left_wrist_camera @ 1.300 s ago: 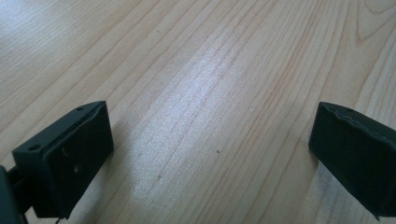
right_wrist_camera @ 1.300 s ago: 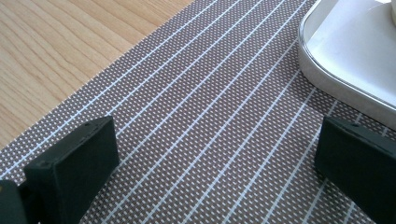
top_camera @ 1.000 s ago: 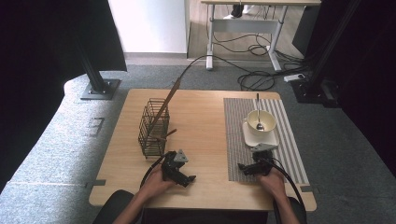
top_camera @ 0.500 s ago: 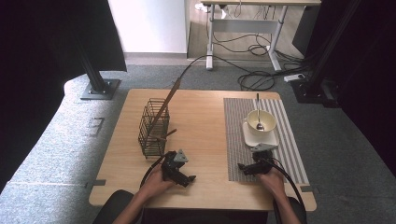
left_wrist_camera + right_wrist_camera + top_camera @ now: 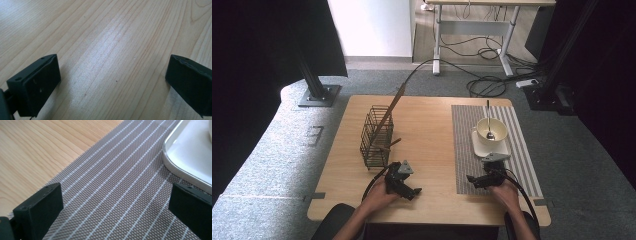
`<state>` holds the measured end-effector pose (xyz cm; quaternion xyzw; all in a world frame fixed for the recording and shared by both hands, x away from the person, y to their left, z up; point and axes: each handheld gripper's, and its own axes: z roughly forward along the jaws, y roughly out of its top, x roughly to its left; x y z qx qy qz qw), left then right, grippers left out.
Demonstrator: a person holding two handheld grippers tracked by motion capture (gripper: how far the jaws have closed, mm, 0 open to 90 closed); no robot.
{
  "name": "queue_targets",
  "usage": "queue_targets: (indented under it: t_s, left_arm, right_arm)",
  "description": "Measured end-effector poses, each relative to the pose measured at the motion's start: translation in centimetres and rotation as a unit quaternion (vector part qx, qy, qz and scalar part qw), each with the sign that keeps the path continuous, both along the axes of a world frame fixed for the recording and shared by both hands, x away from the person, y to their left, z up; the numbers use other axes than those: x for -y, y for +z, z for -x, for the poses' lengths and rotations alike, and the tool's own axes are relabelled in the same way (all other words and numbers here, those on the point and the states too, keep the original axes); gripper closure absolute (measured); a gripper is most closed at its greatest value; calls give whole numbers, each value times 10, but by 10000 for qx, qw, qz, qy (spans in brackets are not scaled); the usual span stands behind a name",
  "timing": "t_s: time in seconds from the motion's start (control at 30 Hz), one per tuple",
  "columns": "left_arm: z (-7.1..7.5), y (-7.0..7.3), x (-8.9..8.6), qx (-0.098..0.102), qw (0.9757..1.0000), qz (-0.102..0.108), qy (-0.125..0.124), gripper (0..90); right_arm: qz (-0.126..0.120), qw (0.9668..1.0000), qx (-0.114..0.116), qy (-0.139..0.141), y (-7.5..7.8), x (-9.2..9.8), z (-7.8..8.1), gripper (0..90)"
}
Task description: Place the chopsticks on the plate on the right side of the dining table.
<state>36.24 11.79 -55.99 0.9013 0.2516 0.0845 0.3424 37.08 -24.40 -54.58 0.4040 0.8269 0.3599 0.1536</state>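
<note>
Two grippers rest low and empty: the left gripper [image 5: 411, 191] spread wide over bare wood, the right gripper [image 5: 472, 179] equally agape over the striped placemat [image 5: 120, 185], just beside the white square plate [image 5: 186, 157] carrying a cream bowl [image 5: 490, 131]

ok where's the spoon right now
In the high view the spoon stands in the bowl on the white plate, on the mat's far right part, beyond the right gripper.
</note>
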Motion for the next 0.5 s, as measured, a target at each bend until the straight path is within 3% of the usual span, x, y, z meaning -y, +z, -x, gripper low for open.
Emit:
queue_targets:
  t_s: [0.33,0.5]
  left_arm:
    - [0,0,0,0,10000,0,1,0]
    - [0,0,0,0,10000,0,1,0]
  right_arm:
    - [-137,9995,-94,258,24,-6,4,0]
    - [-11,9992,-8,402,37,-11,5,0]
